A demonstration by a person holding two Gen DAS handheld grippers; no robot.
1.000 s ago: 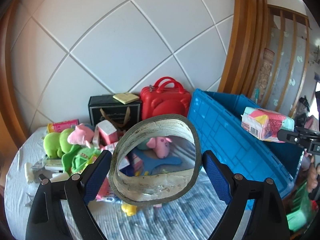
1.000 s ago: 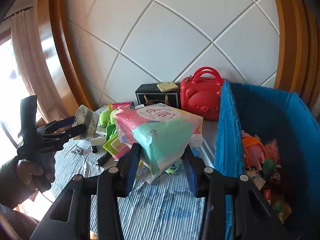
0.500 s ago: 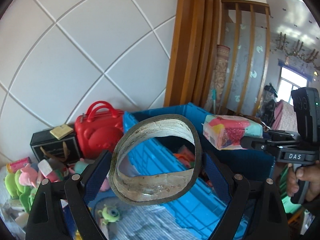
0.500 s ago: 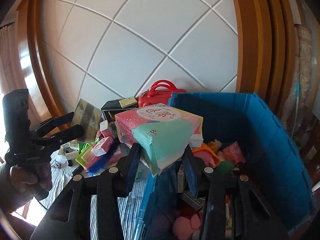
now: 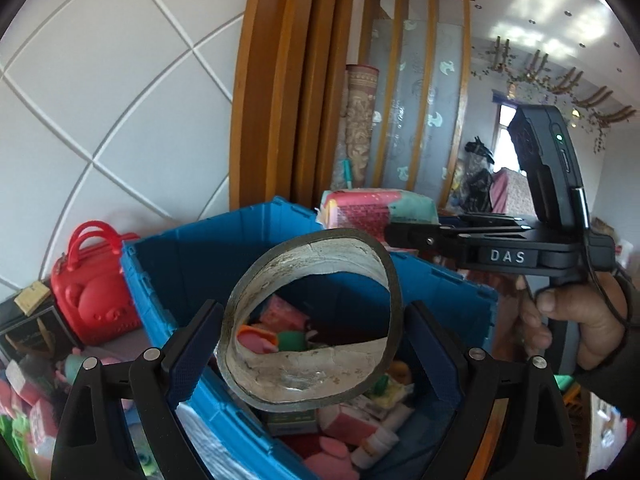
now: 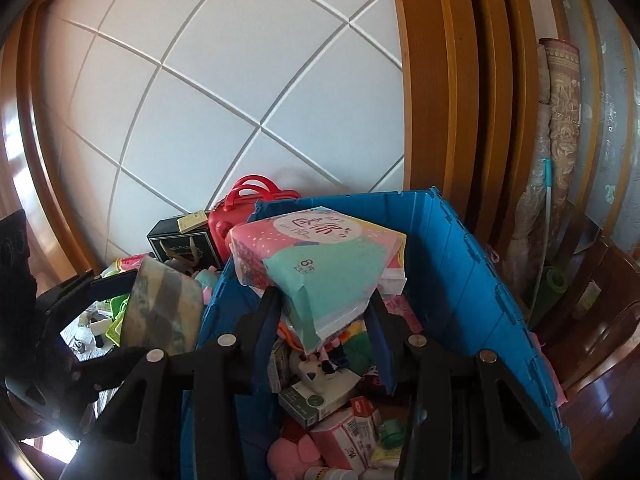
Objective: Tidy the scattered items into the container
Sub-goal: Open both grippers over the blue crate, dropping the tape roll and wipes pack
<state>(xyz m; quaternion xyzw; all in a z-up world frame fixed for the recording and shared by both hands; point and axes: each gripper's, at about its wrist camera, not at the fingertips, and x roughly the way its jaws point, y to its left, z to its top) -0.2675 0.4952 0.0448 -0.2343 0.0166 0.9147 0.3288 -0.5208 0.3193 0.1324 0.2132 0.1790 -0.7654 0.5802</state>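
My left gripper [image 5: 310,354] is shut on a wide roll of tape [image 5: 312,320], squeezed oval, held over the near left rim of the blue crate [image 5: 160,280]. My right gripper [image 6: 324,312] is shut on a pink and teal tissue pack [image 6: 320,256] and holds it above the inside of the blue crate [image 6: 460,264]. The crate holds several toys and boxes [image 6: 332,412]. The right gripper with the pack [image 5: 372,210] shows in the left wrist view beyond the crate's far rim. The left gripper with the tape [image 6: 164,312] shows in the right wrist view, left of the crate.
A red toy suitcase [image 5: 96,276] and a black box [image 6: 180,236] stand against the white panelled wall left of the crate. Green and pink toys [image 5: 24,408] lie scattered on the striped cloth at the left. Wooden pillars and rolled rugs [image 6: 556,140] stand behind the crate.
Both grippers have swung right from the scattered pile to over the crate, each still holding its item. The crate's inside now fills both views.
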